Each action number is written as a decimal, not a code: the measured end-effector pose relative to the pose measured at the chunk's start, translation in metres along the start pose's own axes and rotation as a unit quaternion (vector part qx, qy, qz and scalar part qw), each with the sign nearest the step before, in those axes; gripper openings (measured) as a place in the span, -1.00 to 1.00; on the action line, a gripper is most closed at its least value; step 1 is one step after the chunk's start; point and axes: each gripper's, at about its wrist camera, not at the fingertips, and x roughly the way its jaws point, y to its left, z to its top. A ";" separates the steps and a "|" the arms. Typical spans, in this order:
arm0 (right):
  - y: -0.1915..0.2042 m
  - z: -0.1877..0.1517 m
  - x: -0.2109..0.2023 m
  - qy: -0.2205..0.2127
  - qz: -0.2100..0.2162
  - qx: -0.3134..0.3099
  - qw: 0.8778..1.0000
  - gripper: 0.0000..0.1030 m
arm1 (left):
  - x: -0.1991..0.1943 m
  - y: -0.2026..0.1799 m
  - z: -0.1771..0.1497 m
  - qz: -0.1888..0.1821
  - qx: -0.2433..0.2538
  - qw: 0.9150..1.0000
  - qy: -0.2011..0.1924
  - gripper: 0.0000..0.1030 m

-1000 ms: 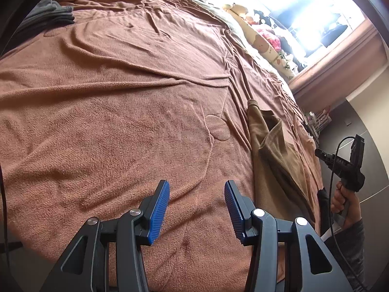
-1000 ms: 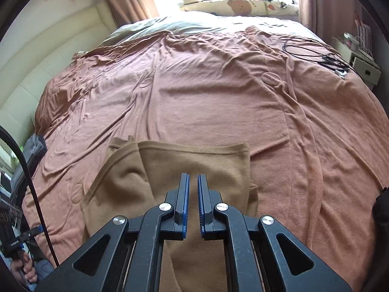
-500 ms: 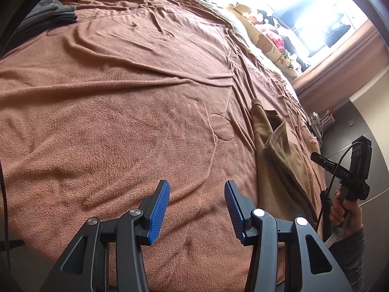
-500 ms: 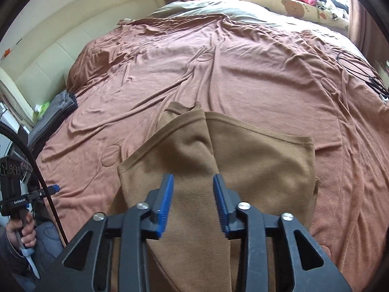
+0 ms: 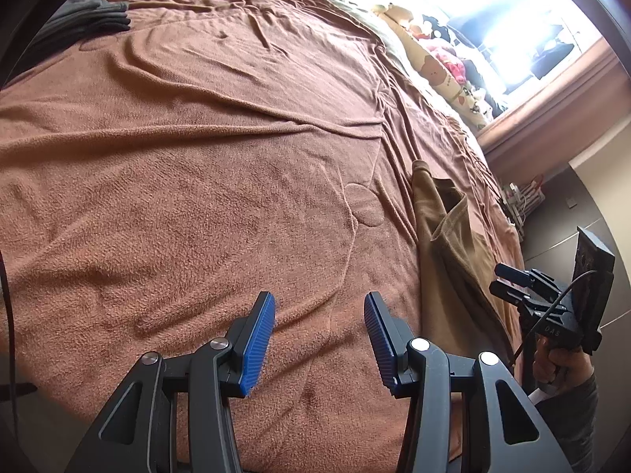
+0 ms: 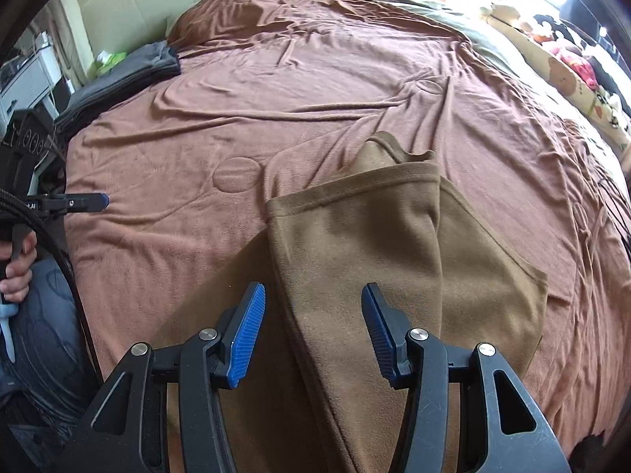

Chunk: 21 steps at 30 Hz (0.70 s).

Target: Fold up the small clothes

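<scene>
right gripper (image 6: 311, 315) has just opened, releasing the garment (image 6: 394, 260) folded at 12 o'clock; left gripper (image 5: 319, 331) stays open, empty.

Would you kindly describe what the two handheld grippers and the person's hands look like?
Both the left gripper and the right gripper have black angular linkage arms with silver pivot bolts and ribbed blue fingertips. From the side, each shows a black pistol-style handle with a black cable. The right hand is bare, with a grey sleeve.
</scene>
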 end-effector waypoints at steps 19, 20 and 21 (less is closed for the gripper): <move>-0.026 0.005 -0.012 -0.037 -0.054 0.051 0.997 -0.94 | 0.016 -0.044 0.017 -0.014 0.028 0.999 0.035 -0.04; -0.034 0.002 -0.016 -0.046 -0.051 0.067 0.995 -0.94 | 0.017 -0.046 0.017 -0.015 0.029 0.999 0.036 -0.04; -0.042 -0.002 -0.020 -0.055 -0.048 0.084 0.994 -0.94 | 0.018 -0.049 0.018 -0.015 0.030 0.999 0.037 -0.04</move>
